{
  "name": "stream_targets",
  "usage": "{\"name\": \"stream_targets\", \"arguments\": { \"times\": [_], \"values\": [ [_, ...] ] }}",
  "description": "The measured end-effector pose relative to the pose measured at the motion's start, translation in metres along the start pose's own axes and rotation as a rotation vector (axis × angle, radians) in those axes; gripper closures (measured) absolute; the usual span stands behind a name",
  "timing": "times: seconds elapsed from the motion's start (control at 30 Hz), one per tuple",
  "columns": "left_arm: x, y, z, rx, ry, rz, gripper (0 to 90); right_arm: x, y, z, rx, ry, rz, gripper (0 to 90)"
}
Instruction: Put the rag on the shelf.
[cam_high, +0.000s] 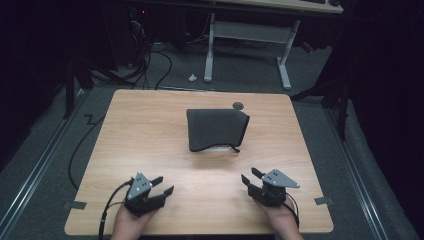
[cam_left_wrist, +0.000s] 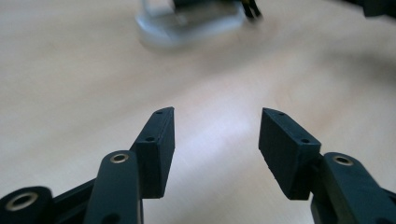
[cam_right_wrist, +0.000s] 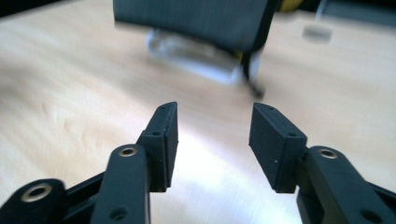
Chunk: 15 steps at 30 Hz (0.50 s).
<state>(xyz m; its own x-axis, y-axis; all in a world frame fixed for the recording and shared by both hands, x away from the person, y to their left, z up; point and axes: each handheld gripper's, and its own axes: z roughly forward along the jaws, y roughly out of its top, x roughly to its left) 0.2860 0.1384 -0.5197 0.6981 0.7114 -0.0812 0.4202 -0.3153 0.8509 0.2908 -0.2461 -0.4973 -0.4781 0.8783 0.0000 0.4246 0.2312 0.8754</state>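
While most of the room lies in darkness, the light wooden tabletop (cam_high: 150, 140) stands out on a grey carpeted floor (cam_high: 360, 165), with cables (cam_high: 150, 65) trailing behind it and the white legs of another desk (cam_high: 247, 45) further back. A small dark round spot (cam_high: 238, 105) sits near the tabletop's far edge.

A dark grey cloth (cam_high: 216, 128) lies folded near the middle of the tabletop, draped over something clear (cam_high: 218, 148) that peeks out at its near edge; what that clear thing is cannot be made out, since the cloth covers most of it and both gripper views blur it. A short dark strap end (cam_high: 235, 149) sticks out at the cloth's near right corner. In the right gripper view a bit of yellow (cam_right_wrist: 288, 4) shows at the cloth's edge, cut off by the frame.

The left gripper (cam_high: 162, 186) is held low over the near left part of the tabletop, its fingers (cam_left_wrist: 159, 144) apart with nothing between them. The right gripper (cam_high: 251, 176) is held at the near right, fingers (cam_right_wrist: 163, 140) likewise spread and empty. The cloth lies ahead of both, well apart from either pair of fingers, roughly midway between the two grippers and further from the person.
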Motion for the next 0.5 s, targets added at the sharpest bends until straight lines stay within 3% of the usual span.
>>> {"name": "stream_targets", "arguments": {
  "times": [0.07,0.1,0.27,0.37,0.5],
  "values": [
    [-0.009,-0.002,0.005,0.070,-0.012,0.028,45.9,0.007,-0.016,0.000,0.033,-0.044,-0.001,51.2],
    [-0.010,0.000,0.006,0.062,-0.024,0.036,44.3,0.009,-0.019,-0.001,0.038,-0.046,-0.004,50.5],
    [0.002,0.004,0.008,0.029,-0.026,-0.017,44.0,0.004,-0.020,0.002,0.061,-0.036,0.022,48.2],
    [0.004,0.002,0.005,0.030,-0.013,0.000,44.2,0.003,-0.020,0.004,0.067,-0.045,0.017,47.4],
    [0.007,-0.001,0.002,0.034,-0.012,-0.020,44.6,0.003,-0.022,0.005,0.079,-0.050,0.022,47.4]
  ]
}}
